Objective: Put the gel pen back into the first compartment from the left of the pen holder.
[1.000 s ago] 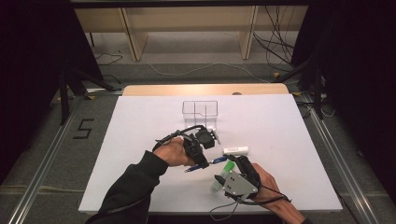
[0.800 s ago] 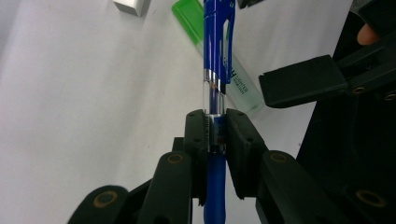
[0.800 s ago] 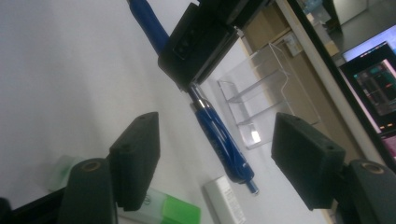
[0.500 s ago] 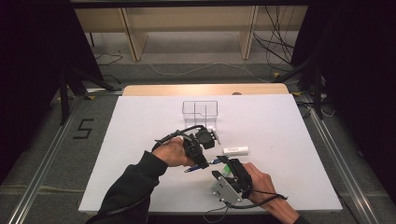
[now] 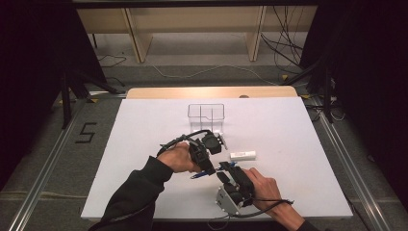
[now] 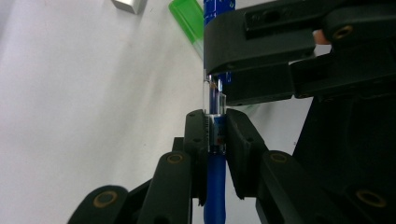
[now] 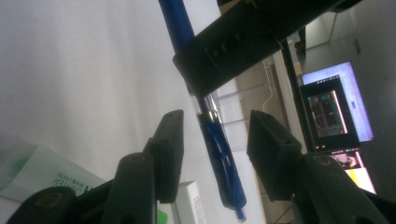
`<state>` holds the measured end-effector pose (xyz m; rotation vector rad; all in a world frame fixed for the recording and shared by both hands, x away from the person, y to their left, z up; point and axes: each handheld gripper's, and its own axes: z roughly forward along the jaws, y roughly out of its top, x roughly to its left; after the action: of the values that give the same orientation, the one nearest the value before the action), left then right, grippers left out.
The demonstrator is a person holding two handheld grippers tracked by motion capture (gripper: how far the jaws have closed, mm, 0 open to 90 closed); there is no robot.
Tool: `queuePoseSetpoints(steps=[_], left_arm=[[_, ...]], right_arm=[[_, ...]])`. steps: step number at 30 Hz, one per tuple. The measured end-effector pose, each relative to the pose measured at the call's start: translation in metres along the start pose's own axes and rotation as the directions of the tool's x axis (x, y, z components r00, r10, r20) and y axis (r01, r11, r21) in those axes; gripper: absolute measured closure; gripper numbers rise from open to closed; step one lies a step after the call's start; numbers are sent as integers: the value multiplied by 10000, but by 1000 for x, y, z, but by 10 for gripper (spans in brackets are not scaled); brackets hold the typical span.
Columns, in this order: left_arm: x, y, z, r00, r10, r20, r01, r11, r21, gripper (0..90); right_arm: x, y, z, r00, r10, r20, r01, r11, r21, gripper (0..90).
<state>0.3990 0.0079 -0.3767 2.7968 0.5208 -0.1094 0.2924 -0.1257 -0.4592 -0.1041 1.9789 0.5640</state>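
Pen [image 6: 216,140], one, blue, at lower centre of the high view, clamped by the left gripper [image 6: 216,133]. Right gripper [image 7: 215,135] straddles its free end, jaws just closing, pads clear of it. One clear compartment box [image 5: 206,115] upper centre; one white box [image 5: 242,155] right of centre; white table [image 5: 298,144].

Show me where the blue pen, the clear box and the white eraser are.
blue pen [image 6: 215,186]: left gripper view, lower barrel.
clear box [image 5: 206,117]: high view, front wall.
white eraser [image 5: 242,155]: high view, top face.
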Motion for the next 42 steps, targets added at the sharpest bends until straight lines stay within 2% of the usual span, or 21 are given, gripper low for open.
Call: queuePoseSetpoints(steps=[5, 9, 11, 21, 26, 29, 31, 33, 38, 42], left_arm=[[0, -1, 0, 10000, -31, 2, 31, 10000, -25, 790], [0, -1, -1, 10000, -57, 32, 57, 10000, -63, 790], [0, -1, -1, 10000, -26, 50, 26, 10000, -30, 790], [0, -2, -3, 9999, -51, 135, 51, 10000, -46, 790], [0, -2, -2, 9998, -63, 195, 63, 10000, -1, 790], [0, -2, -1, 9998, -90, 181, 90, 10000, 17, 790], [0, -2, -1, 9998, -107, 184, 107, 9999, 21, 790], [0, -2, -1, 9997, -143, 197, 142, 9999, 40, 790], [2, -1, 1, 9993, -263, 247, 262, 9996, 48, 789], [4, -3, 0, 9986, -368, 378, 370, 9993, -51, 782]], right_arm=[[2, 2, 2, 9985, -546, 82, 546, 9985, 64, 617], [3, 4, 3, 9975, -699, 140, 699, 9976, 9, 642], [4, 4, 3, 9980, -608, 166, 607, 9981, 41, 658], [6, 6, 6, 9916, -1262, 268, 1261, 9920, 43, 698], [7, 7, 6, 9914, -1254, 363, 1254, 9921, 12, 721], [7, 7, 6, 9878, -1523, 340, 1523, 9883, 13, 740], [8, 8, 6, 9883, -1479, 371, 1479, 9890, 32, 749], [8, 8, 7, 9845, -1710, 387, 1711, 9853, 7, 755], [11, 8, 7, 9818, -1859, 384, 1854, 9825, 178, 773], [12, 8, 9, 9744, -2211, 409, 2209, 9753, 98, 791]])
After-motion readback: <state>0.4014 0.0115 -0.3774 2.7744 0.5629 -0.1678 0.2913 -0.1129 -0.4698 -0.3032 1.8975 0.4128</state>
